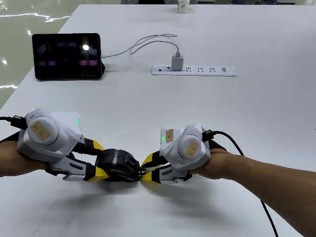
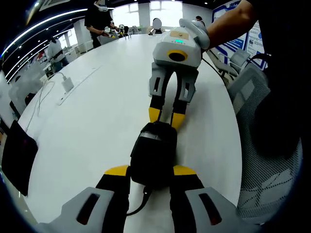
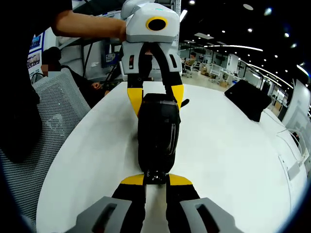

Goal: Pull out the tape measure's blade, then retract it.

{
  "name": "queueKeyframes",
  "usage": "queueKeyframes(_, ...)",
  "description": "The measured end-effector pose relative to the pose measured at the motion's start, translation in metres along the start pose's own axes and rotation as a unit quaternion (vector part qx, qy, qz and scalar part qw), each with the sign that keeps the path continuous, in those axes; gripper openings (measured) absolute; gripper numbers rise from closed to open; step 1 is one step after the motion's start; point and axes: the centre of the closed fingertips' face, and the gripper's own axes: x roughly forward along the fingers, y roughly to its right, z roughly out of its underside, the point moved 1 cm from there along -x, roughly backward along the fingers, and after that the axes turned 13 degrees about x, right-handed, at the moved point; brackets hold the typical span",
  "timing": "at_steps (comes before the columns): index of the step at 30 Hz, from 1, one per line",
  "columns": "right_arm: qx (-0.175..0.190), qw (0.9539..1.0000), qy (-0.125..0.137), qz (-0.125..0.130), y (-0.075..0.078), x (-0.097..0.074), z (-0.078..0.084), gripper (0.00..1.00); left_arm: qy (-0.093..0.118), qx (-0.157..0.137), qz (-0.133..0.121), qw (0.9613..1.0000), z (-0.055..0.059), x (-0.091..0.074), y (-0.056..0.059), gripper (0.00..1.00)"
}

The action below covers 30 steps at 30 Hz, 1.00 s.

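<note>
The tape measure point(image 1: 118, 165) sits on the desk point(image 1: 197, 108) between the two tools. The left tool point(image 2: 150, 171) grips its black body by the sides. The right tool point(image 3: 155, 180), narrow, pinches its front end.

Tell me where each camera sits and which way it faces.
Head view: on the headset, looking forward and down at the white table; both forearms, the left gripper and right gripper show.
Left gripper view: on the left gripper, looking along its own jaws over the tape measure toward the right gripper.
Right gripper view: on the right gripper, facing the opposite way, toward the left gripper.
Shared: both gripper views show the tape measure between the two grippers.
</note>
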Motion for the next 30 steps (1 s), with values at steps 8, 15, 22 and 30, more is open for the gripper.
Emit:
queueKeyframes(8, -0.006, 1.0000, 0.000, -0.003, -0.0001, -0.0006, 0.0001, 0.10, 0.002, 0.012, 0.000, 0.9999, 0.0002, 0.0000, 0.0000, 0.25)
queueKeyframes(15, -0.006, 1.0000, -0.001, -0.006, 0.0002, -0.0006, 0.0002, 0.10, 0.003, 0.010, 0.001, 0.9999, 0.0002, -0.0002, 0.0003, 0.24)
queueKeyframes(22, -0.011, 0.9999, -0.001, -0.008, 0.0001, -0.0009, 0.0007, 0.09, 0.005, 0.007, 0.003, 1.0000, 0.0011, 0.0000, 0.0004, 0.24)
queueKeyframes(30, -0.012, 0.9999, -0.003, -0.007, 0.0009, -0.0028, 0.0023, 0.09, 0.005, 0.006, 0.003, 1.0000, 0.0007, -0.0001, 0.0007, 0.24)
